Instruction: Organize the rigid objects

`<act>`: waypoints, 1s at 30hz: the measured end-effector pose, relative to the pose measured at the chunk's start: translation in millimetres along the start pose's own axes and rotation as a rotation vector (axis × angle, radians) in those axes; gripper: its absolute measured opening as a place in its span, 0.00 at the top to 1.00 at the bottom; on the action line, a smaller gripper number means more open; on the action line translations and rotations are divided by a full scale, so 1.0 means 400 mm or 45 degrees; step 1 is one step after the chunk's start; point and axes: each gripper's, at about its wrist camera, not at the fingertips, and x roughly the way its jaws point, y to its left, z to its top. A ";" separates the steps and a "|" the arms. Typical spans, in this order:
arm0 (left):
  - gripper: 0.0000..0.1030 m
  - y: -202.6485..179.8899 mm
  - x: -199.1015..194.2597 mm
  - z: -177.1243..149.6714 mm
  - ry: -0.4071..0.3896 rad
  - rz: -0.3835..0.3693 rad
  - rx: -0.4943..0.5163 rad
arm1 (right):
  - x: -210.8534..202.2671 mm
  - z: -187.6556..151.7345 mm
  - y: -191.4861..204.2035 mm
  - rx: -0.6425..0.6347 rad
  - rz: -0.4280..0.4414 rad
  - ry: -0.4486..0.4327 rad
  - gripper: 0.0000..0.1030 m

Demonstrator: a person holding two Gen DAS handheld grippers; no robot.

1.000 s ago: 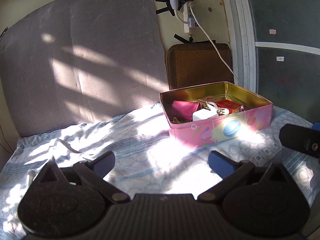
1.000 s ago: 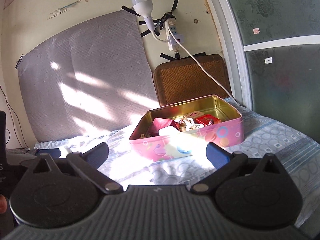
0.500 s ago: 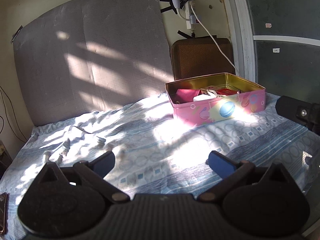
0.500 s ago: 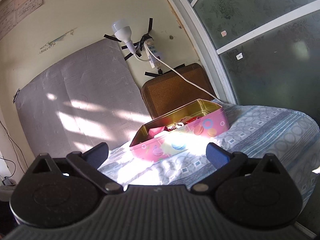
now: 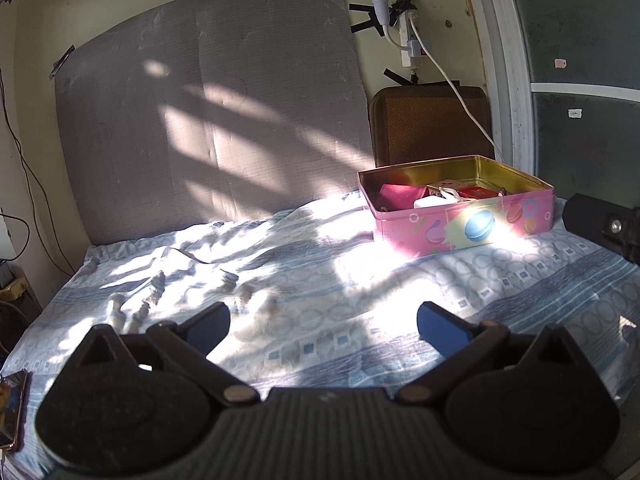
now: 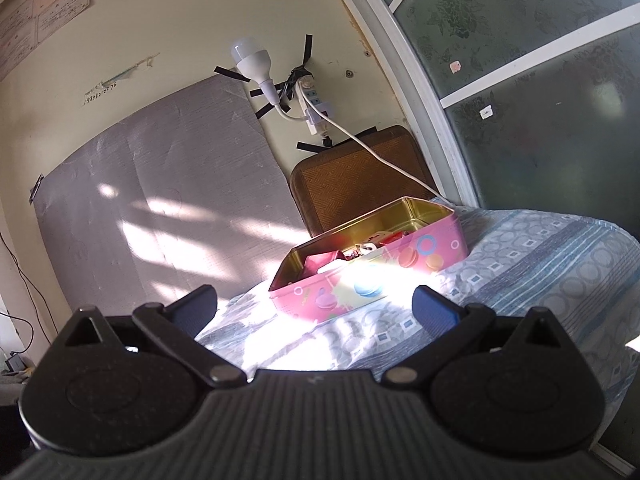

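- Bed (image 5: 320,280): covered by a blue-patterned sheet in strong sunlight; it lies under and ahead of both grippers. No loose rigid object shows on the sheet, which suggests the sorting is largely done; the small lumps ahead-left of the left gripper look like folds, though that is uncertain.
- Grey panel (image 5: 208,120): leans on the wall far ahead, clear of any approach.
- Pink tin (image 5: 464,224): open, resting on the bed ahead and to the right of the left gripper, nearly straight ahead of the right gripper. It holds the collected items, among them a pink box (image 5: 402,197), a red box (image 5: 478,193) and a white piece (image 5: 430,203).
- Left gripper (image 5: 323,326): fingers spread wide, holding nothing, well short of the tin.
- Right gripper (image 6: 316,306): fingers likewise spread and empty.
- White cable (image 5: 460,96): hangs behind the tin, not in the way.
- Phone (image 5: 12,412): at the bed's near-left edge; possibly still to be stowed.
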 end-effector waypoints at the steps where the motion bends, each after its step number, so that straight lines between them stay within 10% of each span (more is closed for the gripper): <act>1: 0.00 -0.001 -0.001 -0.001 -0.002 0.000 0.003 | 0.000 0.000 0.000 0.000 0.000 -0.004 0.00; 30: 0.00 -0.004 0.007 -0.019 0.017 -0.029 0.040 | 0.010 -0.008 0.015 -0.030 0.000 0.015 0.00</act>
